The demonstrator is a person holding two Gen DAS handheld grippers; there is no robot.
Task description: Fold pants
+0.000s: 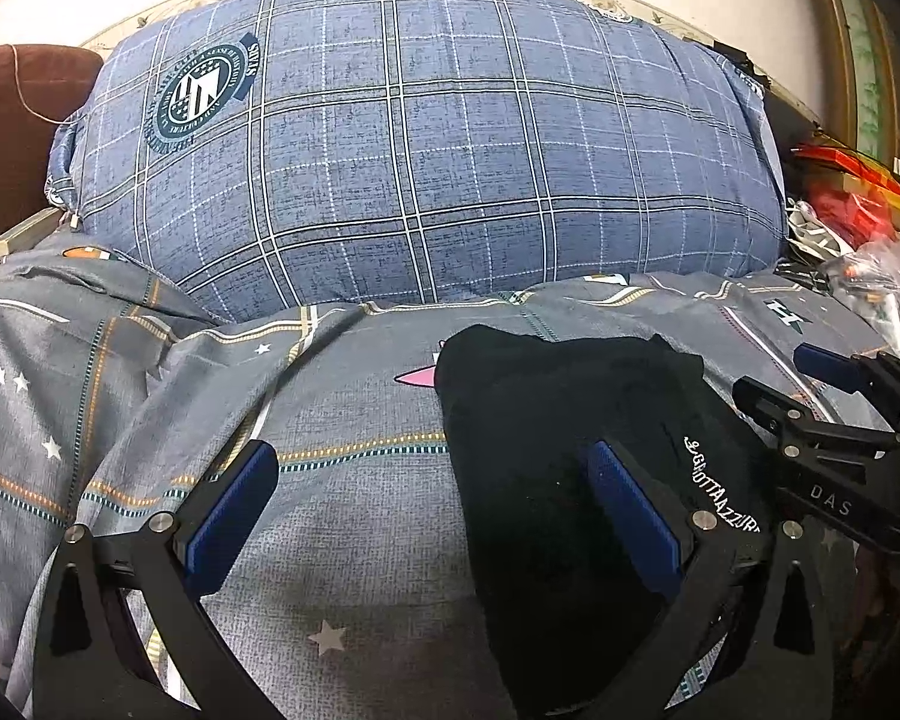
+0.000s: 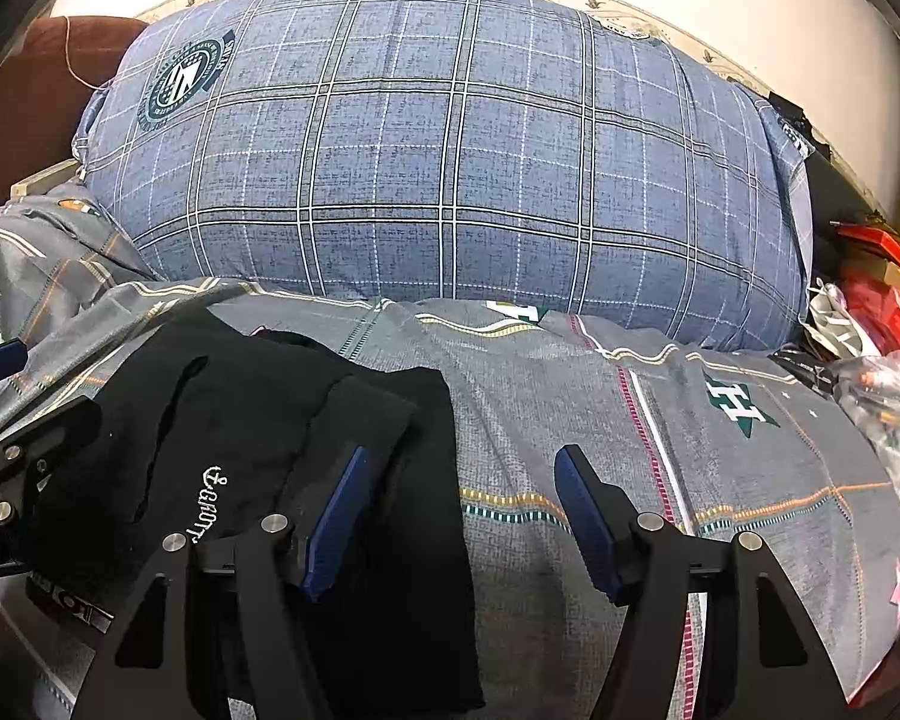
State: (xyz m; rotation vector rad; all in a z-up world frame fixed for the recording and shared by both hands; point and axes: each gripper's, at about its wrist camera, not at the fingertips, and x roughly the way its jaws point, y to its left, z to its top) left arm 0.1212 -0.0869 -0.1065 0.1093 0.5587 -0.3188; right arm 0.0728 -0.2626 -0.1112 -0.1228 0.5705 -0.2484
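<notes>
Black pants [image 2: 258, 450] (folded) lengthwise toward pillow [image 2: 450, 168]

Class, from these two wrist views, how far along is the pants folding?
Done: the black pants lie on the bedsheet as a compact bundle, seemingly folded over already. In hand: nothing; the left gripper and right gripper are both open, one pad of each over the cloth. Left: perhaps a final fold or tidy.
</notes>
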